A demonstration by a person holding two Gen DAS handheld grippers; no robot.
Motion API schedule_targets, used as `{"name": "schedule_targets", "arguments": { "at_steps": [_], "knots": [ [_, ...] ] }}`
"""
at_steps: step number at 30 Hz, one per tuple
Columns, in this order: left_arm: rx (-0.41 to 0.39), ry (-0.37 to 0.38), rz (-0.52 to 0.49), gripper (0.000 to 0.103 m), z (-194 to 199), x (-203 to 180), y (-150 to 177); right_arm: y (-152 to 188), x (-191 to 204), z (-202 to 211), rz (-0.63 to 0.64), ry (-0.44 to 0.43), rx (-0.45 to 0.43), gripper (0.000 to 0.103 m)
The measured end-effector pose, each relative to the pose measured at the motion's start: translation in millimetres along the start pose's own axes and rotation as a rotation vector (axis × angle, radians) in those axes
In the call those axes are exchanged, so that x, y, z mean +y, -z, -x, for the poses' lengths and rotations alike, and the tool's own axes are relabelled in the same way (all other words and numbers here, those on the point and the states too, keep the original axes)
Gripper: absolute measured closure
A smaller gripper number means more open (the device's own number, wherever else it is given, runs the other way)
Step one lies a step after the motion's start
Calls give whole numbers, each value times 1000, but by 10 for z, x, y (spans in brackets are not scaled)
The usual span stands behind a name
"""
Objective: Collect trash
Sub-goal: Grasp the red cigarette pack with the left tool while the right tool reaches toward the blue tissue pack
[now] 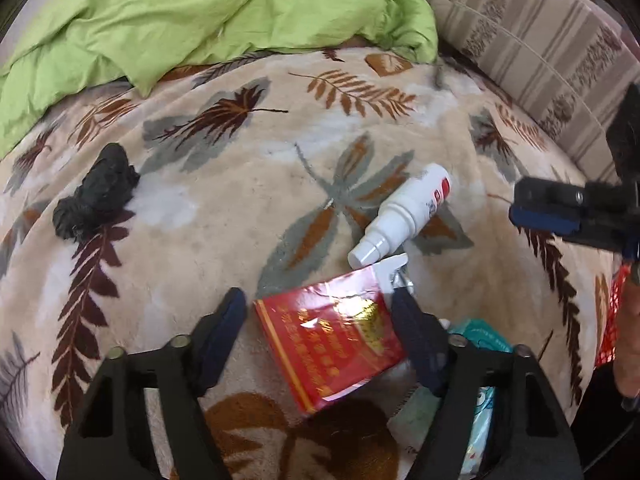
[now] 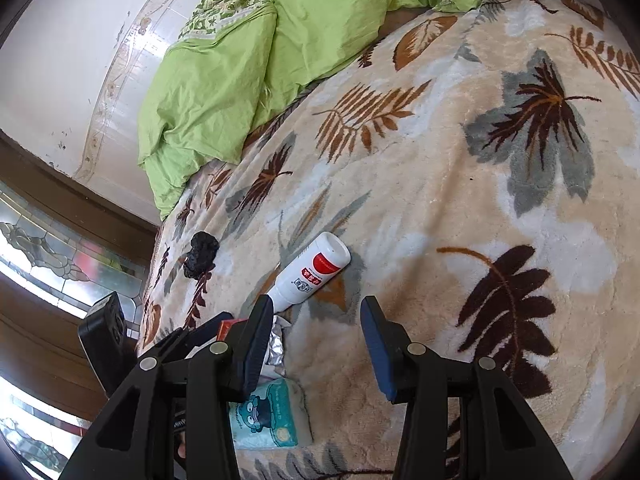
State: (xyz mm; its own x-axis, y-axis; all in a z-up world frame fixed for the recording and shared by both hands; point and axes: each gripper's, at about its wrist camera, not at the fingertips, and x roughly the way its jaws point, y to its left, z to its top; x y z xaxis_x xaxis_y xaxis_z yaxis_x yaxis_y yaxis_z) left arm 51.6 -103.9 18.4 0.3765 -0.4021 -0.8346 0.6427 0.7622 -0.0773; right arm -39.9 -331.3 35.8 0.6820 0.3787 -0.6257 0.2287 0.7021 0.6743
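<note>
A red packet (image 1: 340, 340) lies on the leaf-patterned blanket between the fingers of my open left gripper (image 1: 320, 308), which straddles it without touching. A white spray bottle (image 1: 400, 216) lies just beyond it, also in the right wrist view (image 2: 310, 272). A crumpled black bag (image 1: 96, 196) lies to the far left, also in the right wrist view (image 2: 202, 254). A teal tissue pack (image 2: 268, 416) and crumpled foil (image 2: 276, 344) lie by my open, empty right gripper (image 2: 316, 328), which shows at the right edge of the left wrist view (image 1: 548, 216).
A green quilt (image 1: 208, 16) is bunched at the far side of the bed. A striped cushion (image 1: 536, 36) stands at the back right. The blanket (image 2: 460, 200) covers the bed; its edge drops to a wall and glass door (image 2: 48, 248) on the left.
</note>
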Motion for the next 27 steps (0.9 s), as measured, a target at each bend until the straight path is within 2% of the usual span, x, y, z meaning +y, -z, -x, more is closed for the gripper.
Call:
{"name": "schedule_targets", "arguments": {
  "at_steps": [3, 8, 10, 14, 15, 17, 20, 25, 27],
  "knots": [
    [-21, -99, 27, 36, 54, 64, 8, 3, 16, 16, 0, -6, -5, 55],
    [-3, -152, 175, 36, 175, 380, 93, 12, 44, 22, 2, -8, -7, 55],
    [-8, -138, 237, 37, 260, 500, 165, 20, 62, 8, 4, -15, -1, 53],
    [-41, -40, 404, 33, 464, 762, 345, 47, 107, -59, 18, -27, 28, 50],
    [-58, -48, 413, 28, 493, 786, 357, 57, 119, -84, 23, -28, 39, 50],
    [-107, -67, 402, 27, 527, 778, 328, 87, 141, -130, 22, -27, 53, 50],
    [-140, -39, 368, 27, 448, 723, 267, 112, 174, -169, 28, -28, 62, 50],
    [-56, -52, 295, 27, 237, 620, 229, 110, 174, -135, 33, -9, 47, 50],
    [-26, -14, 265, 27, 299, 580, 249, 106, 159, -119, 30, -7, 46, 50]
  ]
}}
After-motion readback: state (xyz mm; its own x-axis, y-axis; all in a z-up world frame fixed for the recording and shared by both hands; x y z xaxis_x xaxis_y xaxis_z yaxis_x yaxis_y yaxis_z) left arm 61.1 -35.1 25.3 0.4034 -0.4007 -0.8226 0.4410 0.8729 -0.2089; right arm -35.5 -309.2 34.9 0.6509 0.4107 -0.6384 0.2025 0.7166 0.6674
